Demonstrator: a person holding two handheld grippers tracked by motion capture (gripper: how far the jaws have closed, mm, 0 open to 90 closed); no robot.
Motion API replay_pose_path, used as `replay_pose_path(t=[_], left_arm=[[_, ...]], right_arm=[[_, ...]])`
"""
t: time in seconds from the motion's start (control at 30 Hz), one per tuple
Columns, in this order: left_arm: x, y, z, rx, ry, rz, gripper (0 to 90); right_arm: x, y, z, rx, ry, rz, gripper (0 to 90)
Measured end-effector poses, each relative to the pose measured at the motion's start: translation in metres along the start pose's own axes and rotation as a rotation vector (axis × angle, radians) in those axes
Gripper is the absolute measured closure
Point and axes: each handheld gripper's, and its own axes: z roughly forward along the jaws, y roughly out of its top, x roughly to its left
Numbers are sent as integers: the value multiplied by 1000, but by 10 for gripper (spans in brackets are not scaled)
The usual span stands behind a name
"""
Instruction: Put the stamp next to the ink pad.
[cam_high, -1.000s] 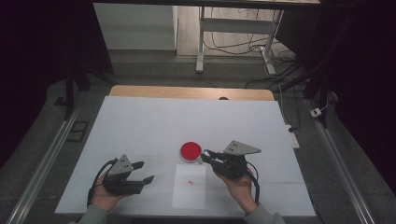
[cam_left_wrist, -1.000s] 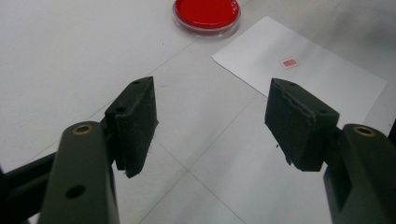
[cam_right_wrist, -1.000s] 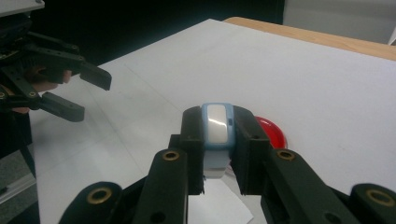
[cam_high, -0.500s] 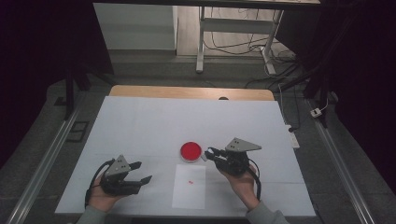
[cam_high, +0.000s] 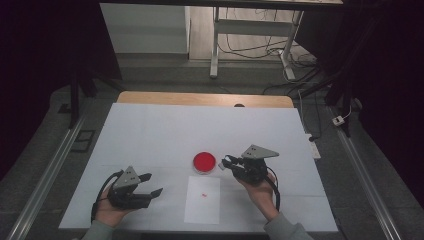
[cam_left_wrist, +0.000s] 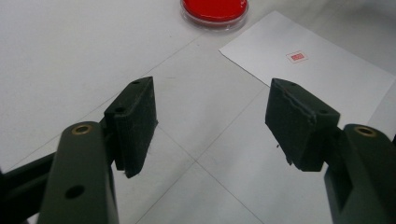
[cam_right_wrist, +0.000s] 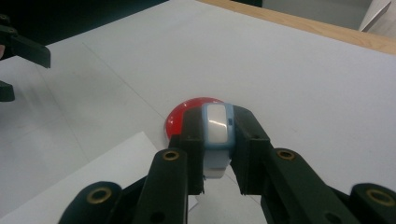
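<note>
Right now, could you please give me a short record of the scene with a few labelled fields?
Held item: small white and blue stamp
Right gripper: shut on the stamp, beside the red ink pad
Red ink pad: round, on the table, above the paper
Paper: white sheet lying flat, small red mark on it
Left gripper: fingers apart, holding nothing
Table: white cover

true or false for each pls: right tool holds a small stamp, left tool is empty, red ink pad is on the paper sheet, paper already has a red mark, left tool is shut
1. The right tool holds a small white-and-blue stamp: true.
2. The left tool is empty: true.
3. The red ink pad sits on the paper sheet: false, it rests on the table just beyond the sheet.
4. The paper bears a small red mark: true.
5. The left tool is shut: false, its jaws stand apart.
</note>
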Motion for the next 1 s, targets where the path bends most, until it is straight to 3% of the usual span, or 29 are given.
replay_pose_path(t=[0.53,0.77,1.0], left_arm=[[0,-1,1,8,-2,1,338],[0,-1,2,9,-1,2,338],[0,-1,2,10,-1,3,338]], right_arm=[[-16,-8,9,66,-54,-6,750],[-21,-12,12,124,-96,-17,750],[-24,-17,19,189,-96,-18,748]])
